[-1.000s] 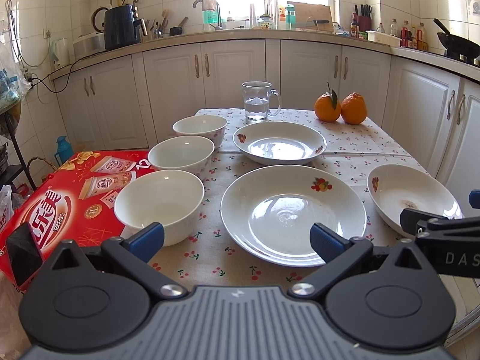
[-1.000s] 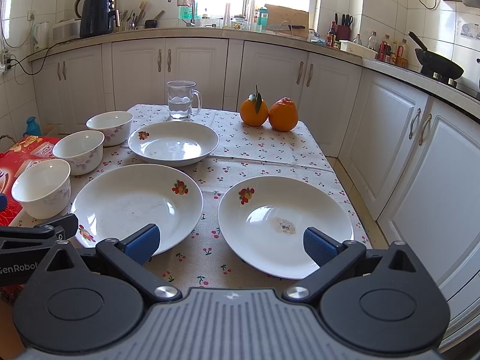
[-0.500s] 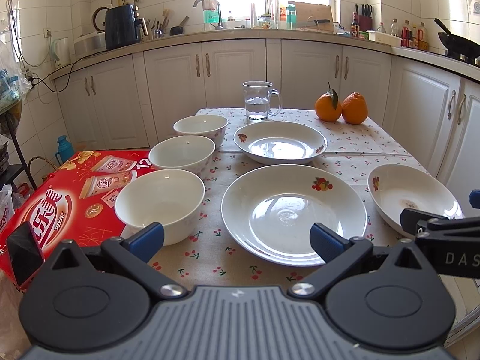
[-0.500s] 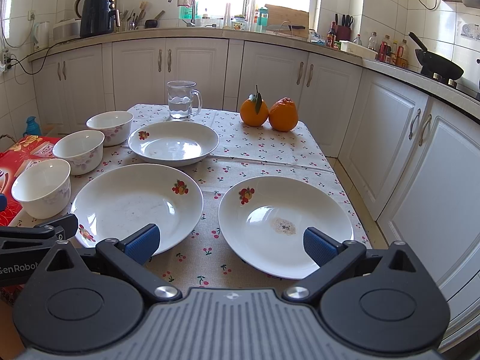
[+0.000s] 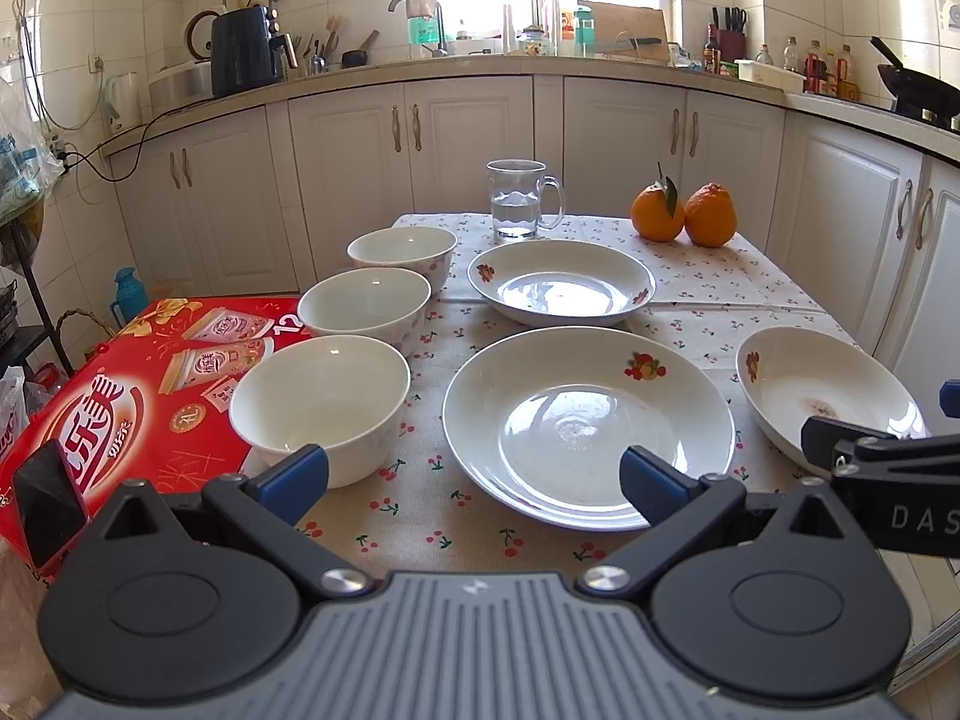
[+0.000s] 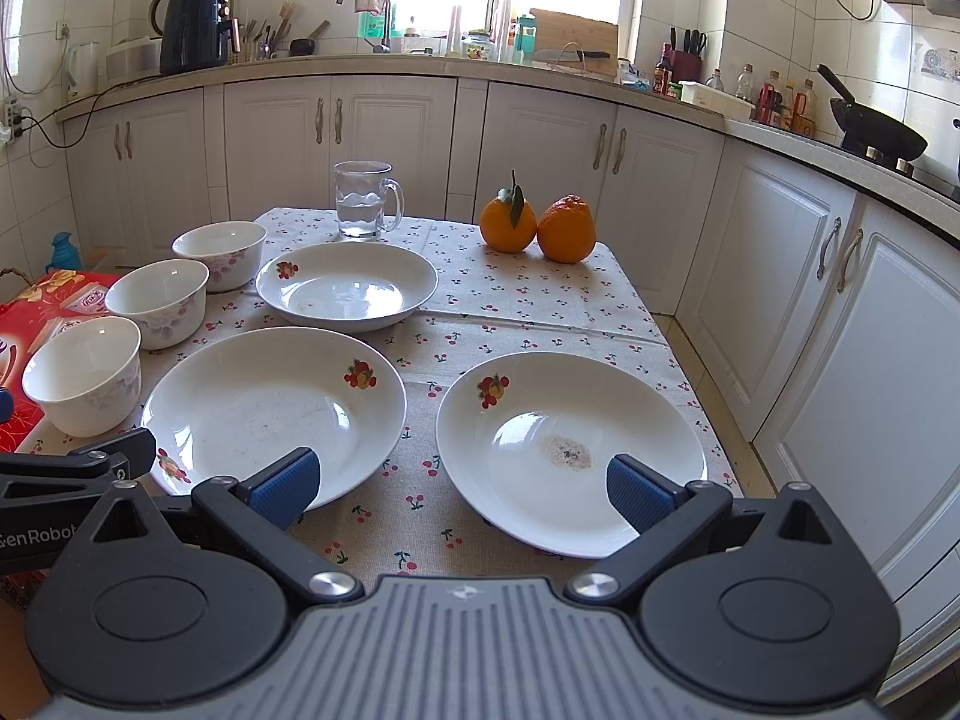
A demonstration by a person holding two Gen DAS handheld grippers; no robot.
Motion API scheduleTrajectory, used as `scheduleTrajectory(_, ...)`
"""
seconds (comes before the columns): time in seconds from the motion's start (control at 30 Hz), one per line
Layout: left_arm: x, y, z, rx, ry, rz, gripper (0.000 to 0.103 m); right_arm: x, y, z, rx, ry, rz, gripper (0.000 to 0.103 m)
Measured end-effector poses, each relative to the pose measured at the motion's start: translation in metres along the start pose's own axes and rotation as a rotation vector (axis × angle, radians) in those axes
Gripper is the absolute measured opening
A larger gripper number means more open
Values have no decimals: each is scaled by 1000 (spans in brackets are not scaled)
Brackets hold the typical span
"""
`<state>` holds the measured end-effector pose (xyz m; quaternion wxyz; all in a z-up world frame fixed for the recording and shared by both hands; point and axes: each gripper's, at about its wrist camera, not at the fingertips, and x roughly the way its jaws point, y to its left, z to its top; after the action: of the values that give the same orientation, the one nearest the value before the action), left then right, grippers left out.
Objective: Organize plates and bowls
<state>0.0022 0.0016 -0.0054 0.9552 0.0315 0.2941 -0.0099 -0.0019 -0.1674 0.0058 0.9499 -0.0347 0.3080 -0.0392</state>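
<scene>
l gripper (image 5: 474, 474) and r gripper (image 6: 459, 483) are held spread wide, nothing pinched, above the table's near edge. three plates (image 6: 273, 417) are laid on the cherry-print cloth (image 6: 528, 300), w/ three bowls (image 5: 321, 402) lined along its left side, apart.

The left tool (image 5: 474, 474) is wide open above the counter (image 5: 420, 516), between the near bowl (image 5: 321, 402) and the large plate (image 5: 588, 426), touching neither.
</scene>
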Motion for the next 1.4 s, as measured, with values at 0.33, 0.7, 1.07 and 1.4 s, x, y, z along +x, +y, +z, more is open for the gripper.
scheduleTrajectory(0.33,0,0,0,0,0,0,102,0,1,0,-1,-1,0,103)
scheduleTrajectory(0.7,3,1,-2,-10,7,-3,102,-2,-1,0,0,-3,2,103)
scheduleTrajectory(1.07,0,3,1,-20,2,-32,102,-3,-2,2,-3,-8,0,103)
scheduleTrajectory(1.4,11,-4,12,23,-6,-117,102,-3,-17,10,-47,-53,1,103)
